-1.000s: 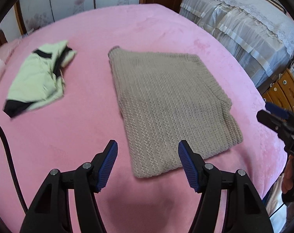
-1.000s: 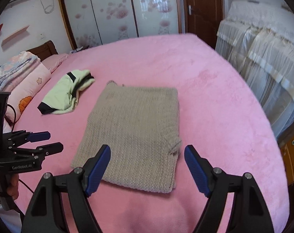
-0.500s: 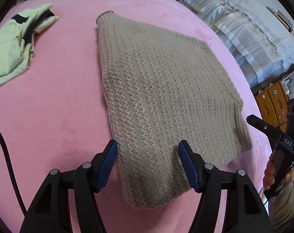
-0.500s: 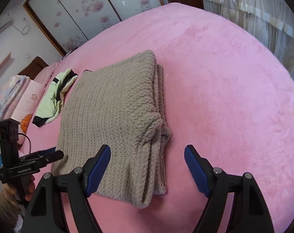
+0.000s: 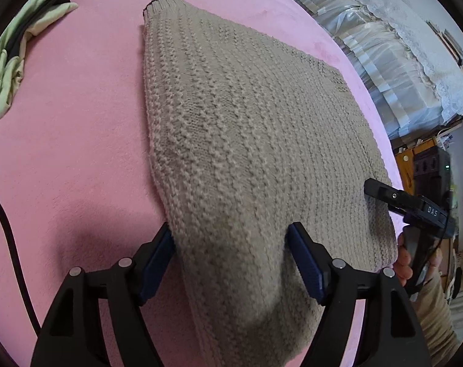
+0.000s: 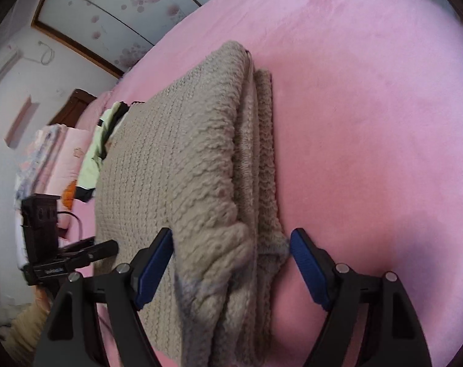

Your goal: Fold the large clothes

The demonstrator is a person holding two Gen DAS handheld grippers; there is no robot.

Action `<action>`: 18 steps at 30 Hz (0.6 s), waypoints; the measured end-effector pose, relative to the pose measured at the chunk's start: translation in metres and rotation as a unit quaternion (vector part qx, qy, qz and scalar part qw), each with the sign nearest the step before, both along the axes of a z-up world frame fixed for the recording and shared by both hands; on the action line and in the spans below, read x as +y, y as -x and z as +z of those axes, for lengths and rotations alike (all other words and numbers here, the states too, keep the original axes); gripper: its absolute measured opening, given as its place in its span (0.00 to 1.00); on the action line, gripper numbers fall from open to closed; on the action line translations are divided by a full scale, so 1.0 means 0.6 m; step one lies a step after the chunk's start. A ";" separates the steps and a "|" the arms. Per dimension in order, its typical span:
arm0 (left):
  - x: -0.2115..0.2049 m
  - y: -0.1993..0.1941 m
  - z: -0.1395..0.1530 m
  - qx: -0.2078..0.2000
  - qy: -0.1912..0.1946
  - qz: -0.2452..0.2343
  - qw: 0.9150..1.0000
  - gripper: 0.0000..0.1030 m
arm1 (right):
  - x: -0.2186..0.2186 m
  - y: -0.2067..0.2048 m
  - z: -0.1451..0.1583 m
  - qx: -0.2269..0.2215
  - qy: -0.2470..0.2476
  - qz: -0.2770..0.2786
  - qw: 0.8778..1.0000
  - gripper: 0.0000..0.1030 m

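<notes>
A beige knitted sweater lies folded in a thick rectangle on the pink bed. My left gripper is open, its blue pads either side of the sweater's near left corner. My right gripper is open around the stacked layers at the sweater's near right edge. The right gripper also shows in the left wrist view, and the left gripper in the right wrist view.
A light green and black garment lies crumpled at the far left of the bed. A second bed with a white lace cover stands to the right. Pillows and a wardrobe are at the back.
Both grippers have come down and forward onto the sweater's near edge, so the cloth now lies between their open jaws. The sweater itself has not moved.
</notes>
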State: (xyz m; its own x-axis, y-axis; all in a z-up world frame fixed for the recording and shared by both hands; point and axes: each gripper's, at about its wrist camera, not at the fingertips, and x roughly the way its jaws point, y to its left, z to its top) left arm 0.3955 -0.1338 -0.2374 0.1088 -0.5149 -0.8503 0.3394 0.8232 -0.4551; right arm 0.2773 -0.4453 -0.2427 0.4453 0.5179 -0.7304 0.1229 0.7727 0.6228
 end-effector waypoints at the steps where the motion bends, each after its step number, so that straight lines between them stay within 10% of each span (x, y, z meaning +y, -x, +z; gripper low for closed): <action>1: -0.001 -0.004 -0.004 0.002 0.006 0.000 1.000 0.72 | -0.002 -0.002 -0.003 0.000 -0.009 0.002 1.000 0.78; 18: -0.033 -0.030 -0.033 0.036 0.056 0.004 0.998 0.80 | 0.015 -0.031 -0.001 0.028 0.014 0.040 0.999 0.79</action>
State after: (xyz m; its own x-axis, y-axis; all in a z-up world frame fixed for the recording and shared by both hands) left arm 0.4138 -0.1536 -0.2574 0.0539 -0.6058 -0.7938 0.2953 0.7691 -0.5668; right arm 0.2958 -0.4360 -0.2432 0.3602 0.5292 -0.7682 0.0940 0.7987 0.5943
